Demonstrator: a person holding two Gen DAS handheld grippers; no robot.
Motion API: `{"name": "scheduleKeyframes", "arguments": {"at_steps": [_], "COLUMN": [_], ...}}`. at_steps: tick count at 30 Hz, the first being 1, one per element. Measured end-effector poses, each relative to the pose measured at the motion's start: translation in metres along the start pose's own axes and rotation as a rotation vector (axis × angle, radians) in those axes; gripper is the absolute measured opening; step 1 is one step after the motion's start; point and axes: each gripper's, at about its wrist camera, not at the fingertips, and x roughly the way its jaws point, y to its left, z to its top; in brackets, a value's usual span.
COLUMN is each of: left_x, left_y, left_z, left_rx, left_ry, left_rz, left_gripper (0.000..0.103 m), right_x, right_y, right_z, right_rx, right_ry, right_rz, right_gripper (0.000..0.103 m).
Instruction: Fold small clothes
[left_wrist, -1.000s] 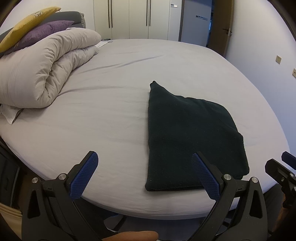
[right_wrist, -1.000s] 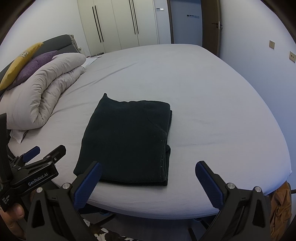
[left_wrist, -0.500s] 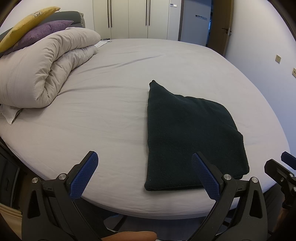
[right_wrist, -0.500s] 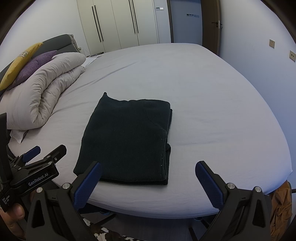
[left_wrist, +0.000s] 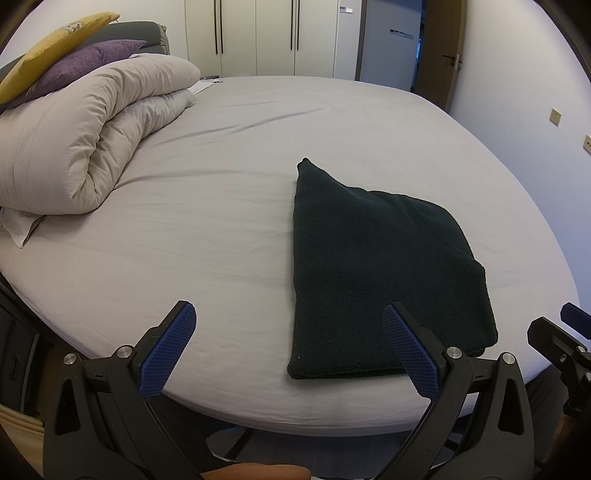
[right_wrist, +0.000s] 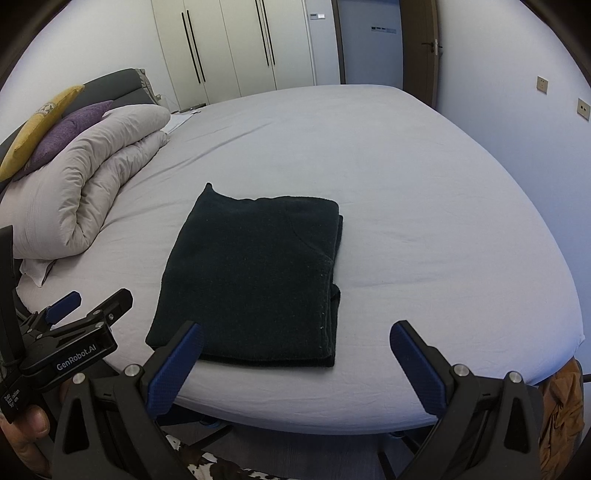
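Risk: both wide-open, empty grippers, left gripper (left_wrist: 288, 350) and right gripper (right_wrist: 295, 363), could snag the folded dark garment (right_wrist: 255, 277) and undo it.

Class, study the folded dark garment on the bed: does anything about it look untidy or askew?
Slightly. The dark green garment lies flat on the bed, but its far left corner pokes out in a point, and a lower layer sticks out along its right edge.
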Motion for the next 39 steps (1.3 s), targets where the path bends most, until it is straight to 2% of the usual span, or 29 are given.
{"name": "scheduleKeyframes", "arguments": {"at_steps": [39], "left_x": [0.0046], "left_y": [0.0032], "left_z": [-0.0039], "left_rx": [-0.002], "left_ry": [0.014], "left_rz": [-0.006], "left_gripper": [0.103], "right_x": [0.0011], "right_y": [-0.0029], "right_z": [-0.0008], "right_rx": [0.003], "right_ry": [0.004], "right_rz": [0.005], "right_gripper": [0.103]}}
